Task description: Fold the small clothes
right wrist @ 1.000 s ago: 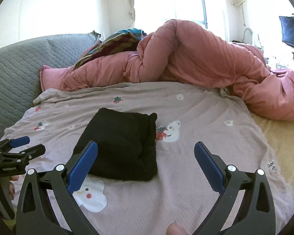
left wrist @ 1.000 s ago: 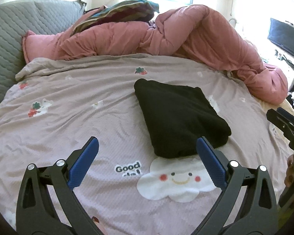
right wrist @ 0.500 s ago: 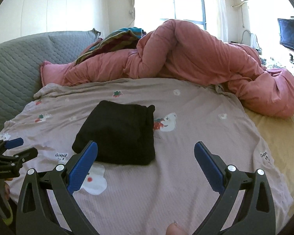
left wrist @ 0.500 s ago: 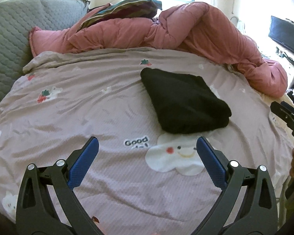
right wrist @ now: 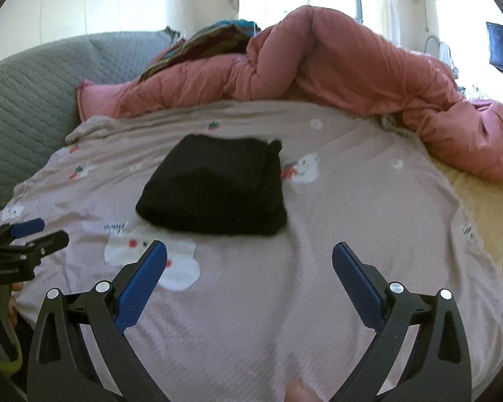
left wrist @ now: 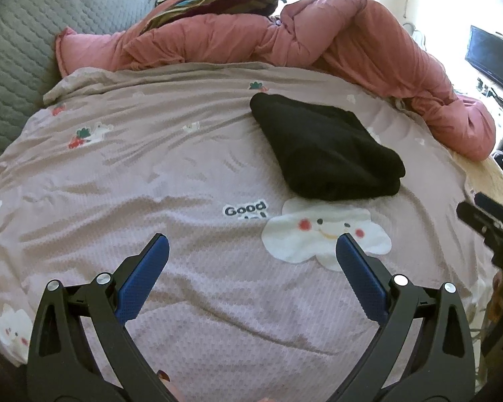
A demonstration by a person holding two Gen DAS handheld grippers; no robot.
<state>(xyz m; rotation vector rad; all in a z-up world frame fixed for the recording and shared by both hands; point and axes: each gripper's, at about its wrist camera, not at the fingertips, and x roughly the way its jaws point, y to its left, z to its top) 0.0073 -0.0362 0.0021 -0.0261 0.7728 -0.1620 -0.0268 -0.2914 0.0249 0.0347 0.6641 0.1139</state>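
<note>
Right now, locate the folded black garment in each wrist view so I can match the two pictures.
Left wrist view: the folded black garment lies right of centre, beyond the open left gripper, just above the smiling cloud print.
Right wrist view: the garment sits left of centre, beyond the open right gripper.
Shared landmark: the pink duvet bunched behind it.
</note>
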